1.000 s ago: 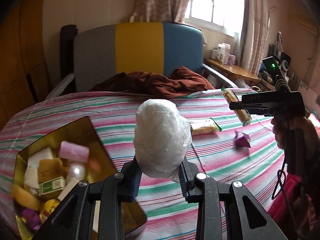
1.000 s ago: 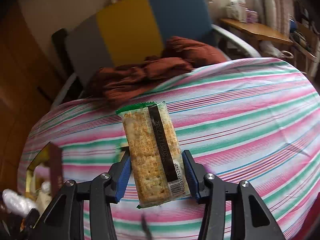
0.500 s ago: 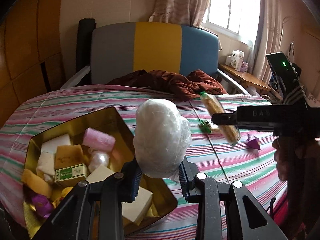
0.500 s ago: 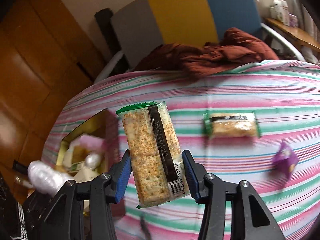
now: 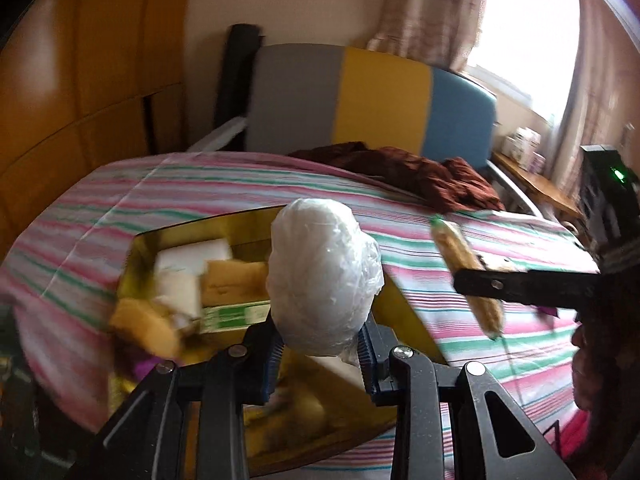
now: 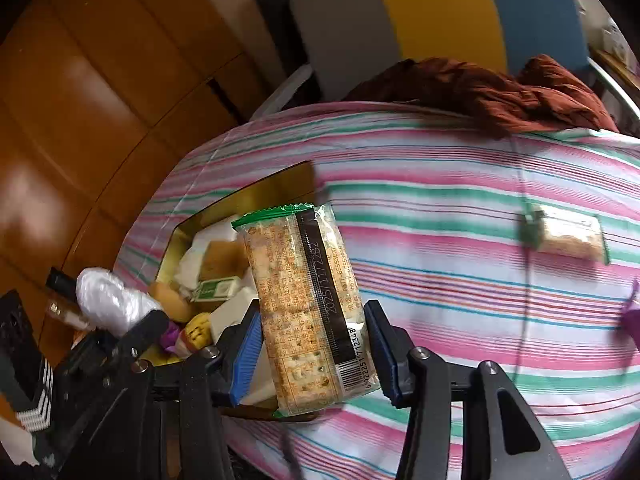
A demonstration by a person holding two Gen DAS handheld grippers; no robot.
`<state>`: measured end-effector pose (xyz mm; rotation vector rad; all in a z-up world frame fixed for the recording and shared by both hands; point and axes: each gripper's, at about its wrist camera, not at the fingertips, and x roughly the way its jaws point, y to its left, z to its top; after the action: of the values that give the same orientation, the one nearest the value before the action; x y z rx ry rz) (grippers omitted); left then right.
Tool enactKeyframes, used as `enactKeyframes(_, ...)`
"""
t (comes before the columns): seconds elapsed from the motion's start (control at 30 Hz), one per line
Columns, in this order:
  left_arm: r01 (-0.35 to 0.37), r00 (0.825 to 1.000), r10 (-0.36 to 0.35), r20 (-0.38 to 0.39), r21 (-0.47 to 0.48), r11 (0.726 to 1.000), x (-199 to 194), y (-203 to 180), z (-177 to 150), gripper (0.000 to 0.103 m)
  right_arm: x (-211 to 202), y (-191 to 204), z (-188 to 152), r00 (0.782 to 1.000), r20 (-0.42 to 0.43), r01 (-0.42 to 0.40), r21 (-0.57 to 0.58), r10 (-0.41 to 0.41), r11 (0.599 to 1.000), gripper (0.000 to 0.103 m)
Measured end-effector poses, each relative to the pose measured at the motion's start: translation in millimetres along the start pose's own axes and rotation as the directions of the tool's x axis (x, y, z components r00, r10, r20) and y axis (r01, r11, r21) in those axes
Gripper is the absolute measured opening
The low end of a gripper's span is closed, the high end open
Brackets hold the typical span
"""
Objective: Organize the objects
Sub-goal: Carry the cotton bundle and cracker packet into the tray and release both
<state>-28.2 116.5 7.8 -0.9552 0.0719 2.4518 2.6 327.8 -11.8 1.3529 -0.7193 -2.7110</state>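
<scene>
My left gripper (image 5: 320,350) is shut on a white plastic-wrapped bundle (image 5: 324,276) and holds it above the gold tin (image 5: 168,236), which holds several snacks and small packets. My right gripper (image 6: 310,354) is shut on a green-edged cracker packet (image 6: 306,304) and holds it over the tin's near right edge (image 6: 256,196). The cracker packet also shows in the left wrist view (image 5: 466,276), right of the tin. The bundle also shows in the right wrist view (image 6: 108,300), at the left.
A second cracker packet (image 6: 568,236) and a purple wrapped sweet (image 6: 632,316) lie on the striped tablecloth (image 6: 460,184) to the right. A dark red cloth (image 5: 404,168) lies at the far edge by a grey, yellow and blue chair (image 5: 376,96).
Both grippers have swung left toward the tin with their loads. The tin now sits directly under the left gripper and beside the right one.
</scene>
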Motion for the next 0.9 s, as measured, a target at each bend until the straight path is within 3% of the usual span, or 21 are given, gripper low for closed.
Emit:
enactKeyframes(0.2, -0.075, 0.997, 0.075, -0.014, -0.072, 0.995, -10, 46, -13, 0.033, 14, 24, -5, 0.999, -0.035, -0.031, -0.041, 0.030, 0.999, 0.050)
enactKeyframes(0.33, -0.090, 0.996, 0.086, -0.039, -0.100, 0.991, -8, 59, -23, 0.033, 24, 34, -3, 0.998, -0.053, -0.031, -0.065, 0.028, 0.997, 0.050)
enactKeyframes(0.77, -0.020, 0.996, 0.008, -0.086, -0.139, 0.990, 7, 54, -25, 0.034, 57, 59, 15, 0.991, -0.134, -0.002, -0.196, -0.025, 0.981, 0.051)
enactKeyframes(0.9, -0.013, 0.996, -0.001, -0.090, -0.153, 0.988, 12, 54, -23, 0.046, 68, 61, 28, 0.989, -0.116, 0.065, -0.202, -0.089, 0.977, 0.051)
